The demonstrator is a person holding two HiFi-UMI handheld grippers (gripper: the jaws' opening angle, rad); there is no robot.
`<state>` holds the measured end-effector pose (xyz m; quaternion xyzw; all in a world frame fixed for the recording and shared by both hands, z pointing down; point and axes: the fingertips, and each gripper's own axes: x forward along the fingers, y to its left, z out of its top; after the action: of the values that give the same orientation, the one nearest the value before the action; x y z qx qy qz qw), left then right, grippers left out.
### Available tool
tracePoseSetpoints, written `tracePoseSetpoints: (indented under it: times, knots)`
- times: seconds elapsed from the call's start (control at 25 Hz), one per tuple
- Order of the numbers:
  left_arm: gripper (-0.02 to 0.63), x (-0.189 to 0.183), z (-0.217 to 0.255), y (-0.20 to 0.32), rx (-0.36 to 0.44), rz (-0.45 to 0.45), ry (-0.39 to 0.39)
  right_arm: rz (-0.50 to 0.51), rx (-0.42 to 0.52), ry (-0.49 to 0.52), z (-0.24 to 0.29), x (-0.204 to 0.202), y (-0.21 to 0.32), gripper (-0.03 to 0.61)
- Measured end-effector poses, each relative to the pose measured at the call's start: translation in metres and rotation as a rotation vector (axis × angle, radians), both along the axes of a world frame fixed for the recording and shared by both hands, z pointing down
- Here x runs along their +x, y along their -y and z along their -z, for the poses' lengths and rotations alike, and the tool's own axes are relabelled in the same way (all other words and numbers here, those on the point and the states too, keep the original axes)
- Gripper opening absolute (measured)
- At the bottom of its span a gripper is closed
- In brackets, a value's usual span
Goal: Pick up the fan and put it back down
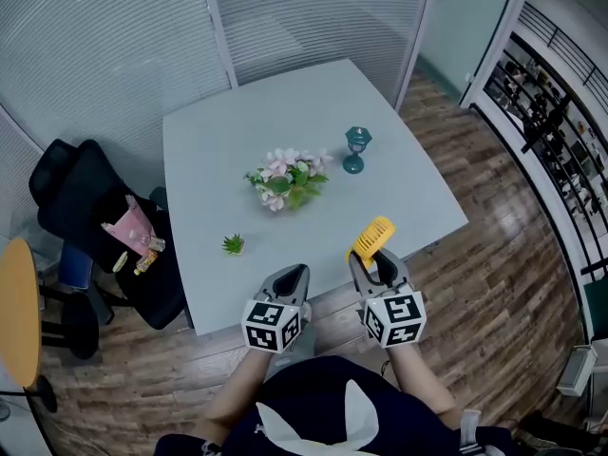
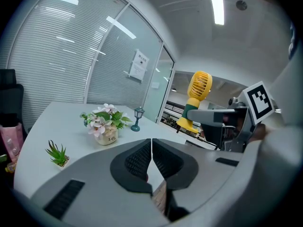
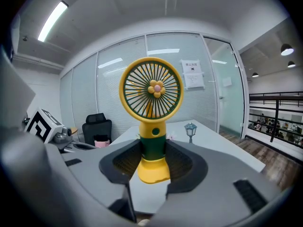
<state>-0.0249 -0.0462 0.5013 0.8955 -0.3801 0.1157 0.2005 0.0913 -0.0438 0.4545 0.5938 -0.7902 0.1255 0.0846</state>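
Right gripper (image 3: 152,162) clamped on yellow fan (image 3: 151,103) stem, left gripper (image 2: 151,162) closed, empty

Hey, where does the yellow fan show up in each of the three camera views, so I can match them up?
Head view: the yellow fan is lower right of centre, by the table's near edge, in the right gripper.
Left gripper view: upper right of centre, held up by the right gripper.
Right gripper view: dead centre, clamped between the jaws.
Shared landmark: the small teal lantern on the table.
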Motion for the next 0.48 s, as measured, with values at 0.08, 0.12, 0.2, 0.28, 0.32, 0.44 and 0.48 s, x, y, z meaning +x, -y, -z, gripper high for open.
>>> tracePoseSetpoints:
  times: [0.08,0.12,0.2,0.28,0.32,0.44,0.48]
  knots:
    - [0.026,-0.002,0.0,0.0,0.0,0.002,-0.002,0.003,-0.004,0.0,-0.002,-0.001,0.001,0.161]
    - [0.026,-0.003,0.0,0.0,0.0,0.004,-0.003,0.004,-0.006,-0.001,-0.002,-0.003,0.001,0.161]
    - [0.026,-0.008,-0.001,0.0,-0.003,0.011,0.0,0.009,-0.01,-0.004,-0.004,-0.006,0.003,0.161]
    - [0.026,-0.014,-0.003,-0.001,-0.006,0.023,0.002,0.018,-0.014,-0.004,-0.007,-0.01,0.004,0.161]
    - [0.026,-0.017,-0.003,-0.001,-0.008,0.03,0.002,0.024,-0.017,-0.003,-0.008,-0.012,0.005,0.161]
    - [0.026,-0.026,-0.005,-0.003,-0.014,0.054,0.004,0.044,-0.025,0.0,-0.011,-0.02,0.008,0.161]
    - [0.026,-0.03,-0.006,-0.003,-0.015,0.062,0.005,0.052,-0.027,0.0,-0.012,-0.023,0.009,0.161]
